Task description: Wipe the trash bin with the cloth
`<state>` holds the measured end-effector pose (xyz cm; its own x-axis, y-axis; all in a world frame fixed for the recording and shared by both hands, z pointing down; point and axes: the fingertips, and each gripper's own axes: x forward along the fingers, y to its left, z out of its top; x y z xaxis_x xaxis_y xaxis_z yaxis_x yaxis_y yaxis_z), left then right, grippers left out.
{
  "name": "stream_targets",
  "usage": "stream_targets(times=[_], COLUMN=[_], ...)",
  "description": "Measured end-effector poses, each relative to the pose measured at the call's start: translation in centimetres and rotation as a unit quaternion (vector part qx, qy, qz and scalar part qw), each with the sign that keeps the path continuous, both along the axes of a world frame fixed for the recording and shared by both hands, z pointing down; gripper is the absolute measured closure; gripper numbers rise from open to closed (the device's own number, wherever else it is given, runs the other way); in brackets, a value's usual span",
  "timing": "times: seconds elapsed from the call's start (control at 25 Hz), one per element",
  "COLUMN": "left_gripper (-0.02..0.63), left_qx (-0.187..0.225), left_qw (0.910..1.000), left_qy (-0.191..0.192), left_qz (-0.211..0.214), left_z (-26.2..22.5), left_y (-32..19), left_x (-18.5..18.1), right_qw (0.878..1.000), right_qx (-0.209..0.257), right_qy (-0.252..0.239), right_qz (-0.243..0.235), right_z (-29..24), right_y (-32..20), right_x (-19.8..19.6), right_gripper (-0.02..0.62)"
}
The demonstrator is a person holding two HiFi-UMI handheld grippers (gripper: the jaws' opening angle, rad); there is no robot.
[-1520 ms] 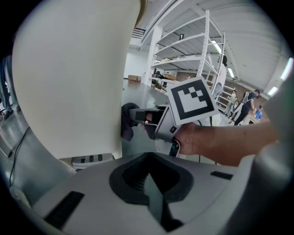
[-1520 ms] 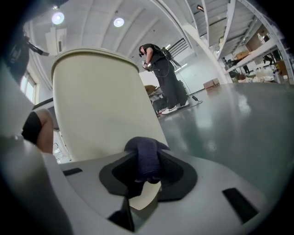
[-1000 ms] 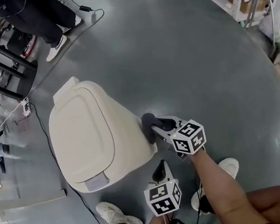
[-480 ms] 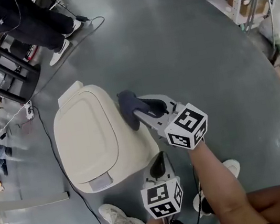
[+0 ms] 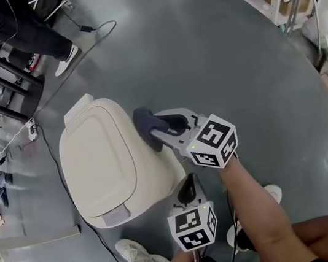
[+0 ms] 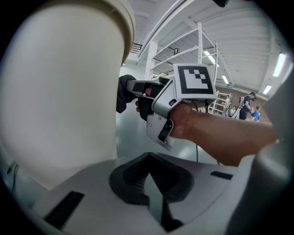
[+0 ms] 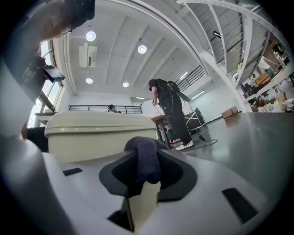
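There is one trash bin, cream-coloured with its lid closed, standing on the grey floor. There is one cloth, dark blue, and there are two grippers. The right gripper is clamped on the cloth, which bulges up out of its jaws in the right gripper view. It holds the cloth against the bin's right side, just under the lid's edge. The right forearm reaches forward and to the left from the lower right of the head view, with the marker cube uppermost. The left gripper hangs lower, beside the bin's near right corner. Its jaws are drawn together with nothing between them. Whether it touches the bin's wall cannot be told. In the left gripper view the wall fills the left side, with the right gripper and cloth beyond. Two white shoes of the wearer show below. One other person stands well apart at the upper left.
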<state>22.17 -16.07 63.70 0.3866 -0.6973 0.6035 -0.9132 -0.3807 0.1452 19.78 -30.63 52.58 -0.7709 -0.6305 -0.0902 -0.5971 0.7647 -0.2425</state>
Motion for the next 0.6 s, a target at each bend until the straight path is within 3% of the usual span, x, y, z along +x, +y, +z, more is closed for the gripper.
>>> stream_targets(times=[0.6], left_gripper=[0.609], left_qx=[-0.063], left_qw=[0.9977], left_qy=[-0.025], left_qz=[0.006], left_z=[6.5], left_y=[1.0], left_x=[-0.8], right_qw=[0.993], right_qx=[-0.09], right_qy=[0.08], right_qz=[0.006], right_z=[11.5], right_y=[-1.4], right_x=[-1.1], right_gripper=[0.497])
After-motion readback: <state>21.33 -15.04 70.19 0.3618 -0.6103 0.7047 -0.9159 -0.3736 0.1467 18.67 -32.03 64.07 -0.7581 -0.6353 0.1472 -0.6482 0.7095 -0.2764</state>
